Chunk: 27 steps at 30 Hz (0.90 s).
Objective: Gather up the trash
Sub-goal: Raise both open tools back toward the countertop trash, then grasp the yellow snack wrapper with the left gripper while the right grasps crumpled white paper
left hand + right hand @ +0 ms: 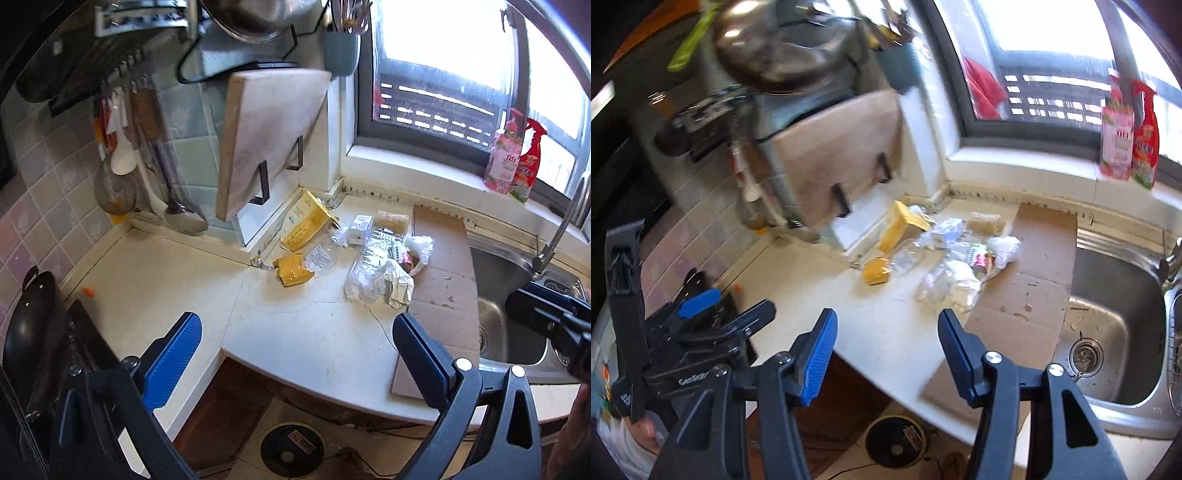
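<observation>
A heap of trash lies at the back of the white counter (295, 332): a yellow packet (306, 221), a smaller yellow packet (293, 269), a small white box (360, 229), clear plastic wrappers (369, 273) and a crumpled white bag (419, 245). The right wrist view shows the same heap (945, 273), blurred. My left gripper (295, 319) hovers over the counter's front edge, open and empty, well short of the heap. My right gripper (886, 314) is also open with nothing between its fingers. It shows over the sink at the left view's right edge (546, 314). The left gripper (727, 308) is to its left.
A flat cardboard sheet (443, 280) lies between the heap and the steel sink (509, 332). A cutting board (266, 136) leans in a rack behind. Utensils (147, 155) hang on the tiled wall. A black pan (26, 332) is at left, bottles (513, 155) are on the sill.
</observation>
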{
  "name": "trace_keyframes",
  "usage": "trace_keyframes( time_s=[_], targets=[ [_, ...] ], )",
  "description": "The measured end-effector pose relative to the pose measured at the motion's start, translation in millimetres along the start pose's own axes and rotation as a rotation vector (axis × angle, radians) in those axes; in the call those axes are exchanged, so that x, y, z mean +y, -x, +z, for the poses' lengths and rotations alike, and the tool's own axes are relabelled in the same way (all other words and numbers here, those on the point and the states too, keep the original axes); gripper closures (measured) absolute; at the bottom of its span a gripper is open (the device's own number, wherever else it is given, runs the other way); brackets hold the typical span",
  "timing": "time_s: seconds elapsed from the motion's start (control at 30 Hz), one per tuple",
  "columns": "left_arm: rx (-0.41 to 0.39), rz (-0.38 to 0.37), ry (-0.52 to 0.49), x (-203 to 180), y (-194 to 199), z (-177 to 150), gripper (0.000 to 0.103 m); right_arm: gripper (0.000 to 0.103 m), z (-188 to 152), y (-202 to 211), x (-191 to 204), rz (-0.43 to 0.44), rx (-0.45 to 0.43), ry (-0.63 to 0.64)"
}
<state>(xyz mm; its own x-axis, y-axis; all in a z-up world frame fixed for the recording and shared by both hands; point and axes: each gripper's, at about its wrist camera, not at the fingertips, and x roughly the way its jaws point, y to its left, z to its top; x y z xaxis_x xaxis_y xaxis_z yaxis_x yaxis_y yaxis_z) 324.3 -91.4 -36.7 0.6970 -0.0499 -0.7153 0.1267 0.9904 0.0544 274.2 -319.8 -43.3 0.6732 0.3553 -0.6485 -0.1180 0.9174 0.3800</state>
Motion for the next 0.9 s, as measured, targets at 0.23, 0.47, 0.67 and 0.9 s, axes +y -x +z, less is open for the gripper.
trace_keyframes(
  time_s=[0.23, 0.47, 0.67, 0.9],
  targets=[
    [0.095, 0.011, 0.009, -15, -96, 31, 0.001, 0.046, 34, -89, -65, -0.020, 0.143, -0.060],
    [0.167, 0.095, -0.007, -13, -174, 40, 0.001, 0.046, 42, -178, -104, -0.007, 0.270, -0.083],
    [0.232, 0.114, 0.028, -2, -224, 42, 0.001, 0.046, 34, -239, -118, 0.012, 0.388, -0.076],
    [0.272, 0.119, 0.057, 5, -265, 44, 0.001, 0.055, 22, -270, -120, 0.039, 0.455, -0.060]
  ],
)
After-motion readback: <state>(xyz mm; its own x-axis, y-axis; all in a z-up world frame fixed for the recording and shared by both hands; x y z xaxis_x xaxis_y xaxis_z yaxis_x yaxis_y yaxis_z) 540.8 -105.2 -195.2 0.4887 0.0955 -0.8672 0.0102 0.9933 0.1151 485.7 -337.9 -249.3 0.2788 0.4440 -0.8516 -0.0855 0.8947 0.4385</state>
